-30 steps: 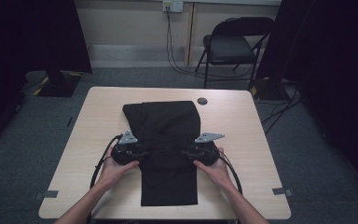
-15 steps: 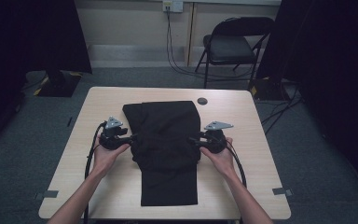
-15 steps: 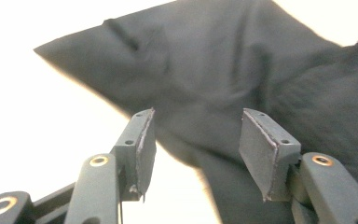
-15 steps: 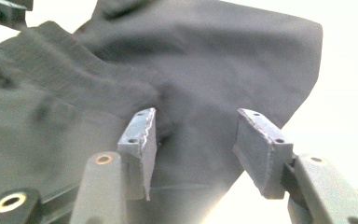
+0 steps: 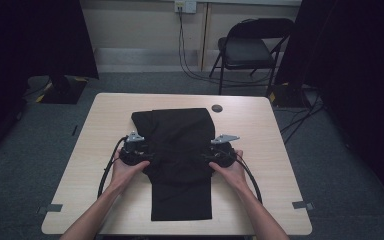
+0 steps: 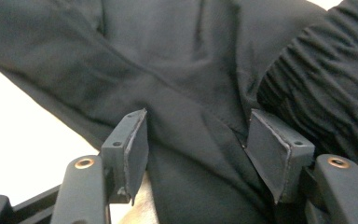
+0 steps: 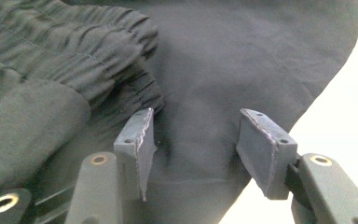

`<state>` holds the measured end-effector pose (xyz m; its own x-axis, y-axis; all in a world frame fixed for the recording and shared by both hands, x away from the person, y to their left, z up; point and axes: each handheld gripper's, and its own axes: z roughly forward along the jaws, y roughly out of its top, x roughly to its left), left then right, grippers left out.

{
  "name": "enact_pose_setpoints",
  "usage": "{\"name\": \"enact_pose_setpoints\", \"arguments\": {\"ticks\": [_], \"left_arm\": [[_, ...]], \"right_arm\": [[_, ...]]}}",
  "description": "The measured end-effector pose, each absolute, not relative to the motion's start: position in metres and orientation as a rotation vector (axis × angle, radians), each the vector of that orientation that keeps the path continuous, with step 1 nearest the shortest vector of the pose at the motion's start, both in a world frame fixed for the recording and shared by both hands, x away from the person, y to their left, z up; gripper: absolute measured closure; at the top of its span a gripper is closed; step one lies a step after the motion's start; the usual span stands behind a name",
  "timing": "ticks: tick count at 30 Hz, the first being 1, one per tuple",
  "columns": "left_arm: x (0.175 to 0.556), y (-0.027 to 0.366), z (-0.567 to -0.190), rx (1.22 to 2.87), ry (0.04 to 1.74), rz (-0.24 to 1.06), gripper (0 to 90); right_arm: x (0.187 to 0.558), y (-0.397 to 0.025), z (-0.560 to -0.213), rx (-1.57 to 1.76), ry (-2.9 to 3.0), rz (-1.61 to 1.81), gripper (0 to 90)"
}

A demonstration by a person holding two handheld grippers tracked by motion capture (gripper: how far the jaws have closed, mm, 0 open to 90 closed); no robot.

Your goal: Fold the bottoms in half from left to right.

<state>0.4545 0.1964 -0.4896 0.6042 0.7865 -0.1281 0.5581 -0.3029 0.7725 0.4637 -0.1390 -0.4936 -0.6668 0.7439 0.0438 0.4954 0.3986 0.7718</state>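
High view shows us folding black trousers [image 5: 180, 160] that lie along the middle of the table [image 5: 260, 130], their far part already doubled over toward us. Our left claw [image 5: 145, 156] sits at the left edge of the fold and our right claw [image 5: 207, 159] at the right edge. Left gripper view has the left claw's jaws wide apart with cloth [image 6: 191, 140] between them, not pinched. Right gripper view has the right claw's jaws just as wide, over cloth beside the gathered waistband [image 7: 65, 60]. We judge the fold is being laid down or about to be regripped; next we need both claws to close on the edges evenly. A small dark disc [image 5: 216, 108] lies far right, well apart, and a chair [image 5: 252, 50] stands beyond the table. Nothing blocks us.
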Motion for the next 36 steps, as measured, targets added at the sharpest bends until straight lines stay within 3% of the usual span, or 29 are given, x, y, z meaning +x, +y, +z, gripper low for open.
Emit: {"name": "enact_pose_setpoints", "arguments": {"ticks": [4, 11, 21, 30, 36], "left_arm": [[0.447, 0.197, -0.479, 2.029, 1.017, 0.362, 38.2], [0.413, 0.2, -0.462, 2.042, 0.915, 0.392, 36.8], [0.422, 0.197, -0.463, 1.957, 1.024, 0.398, 36.5], [0.426, 0.191, -0.473, 2.012, 1.017, 0.414, 37.1], [0.436, 0.19, -0.482, 2.039, 1.029, 0.407, 36.6]], "right_arm": [[0.456, -0.142, -0.485, 1.054, 2.38, 1.209, 41.7], [0.423, -0.141, -0.474, 0.927, 2.466, 1.247, 43.1], [0.378, -0.142, -0.48, 0.758, 2.63, 1.2, 46.3], [0.415, -0.169, -0.457, 0.969, 2.372, 1.266, 52.9], [0.453, -0.152, -0.474, 1.065, 2.356, 1.119, 46.8]]}}
